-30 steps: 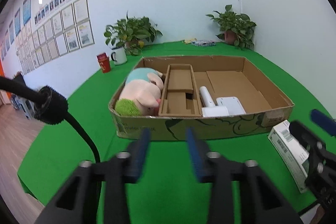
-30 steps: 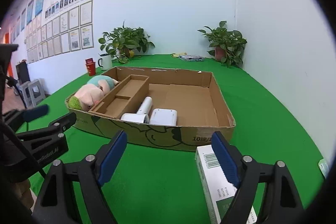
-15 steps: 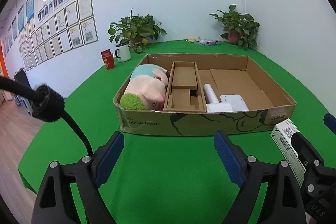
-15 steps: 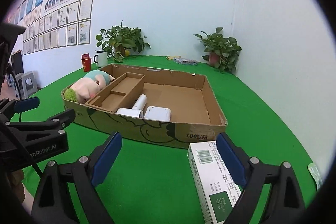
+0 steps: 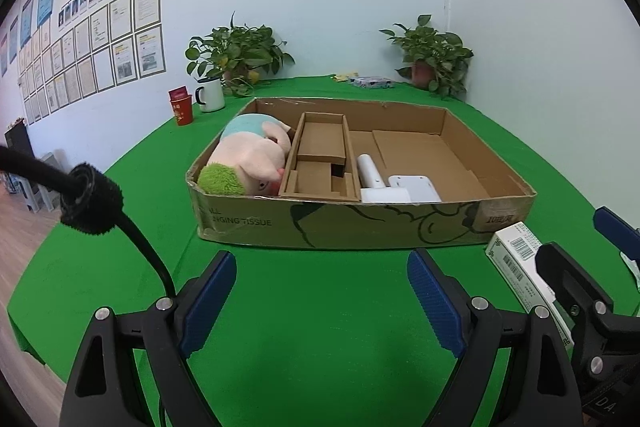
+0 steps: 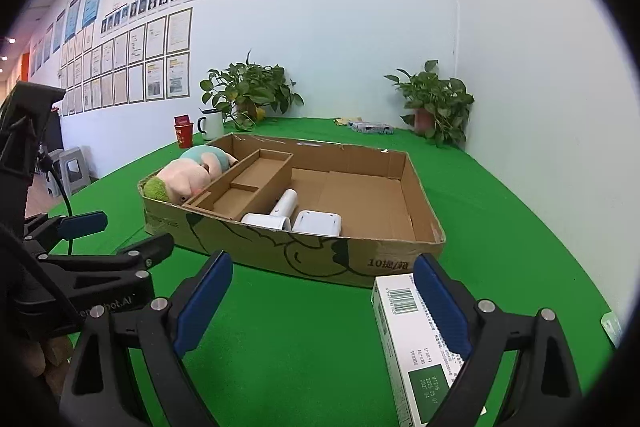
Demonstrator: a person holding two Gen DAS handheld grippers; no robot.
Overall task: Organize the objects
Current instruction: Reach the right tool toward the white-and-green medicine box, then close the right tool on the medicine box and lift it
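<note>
Both grippers, left (image 5: pixel 322 293) and right (image 6: pixel 322 295), spread ribbed blue fingers (image 5: pixel 210 297) wide and empty over green felt surface (image 5: pixel 320 327) before a shallow cardboard box (image 5: pixel 340 223) holding a plush pig (image 5: pixel 250 163).

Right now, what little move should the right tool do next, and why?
Probably shift the right tool sideways to straddle the white-and-green carton. It is open and empty, and the carton lies on the green cloth outside the cardboard tray, under one finger rather than between both.

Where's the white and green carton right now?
The white and green carton lies on the green table outside the cardboard tray, off its near right corner, partly behind the right gripper's right finger.
</note>
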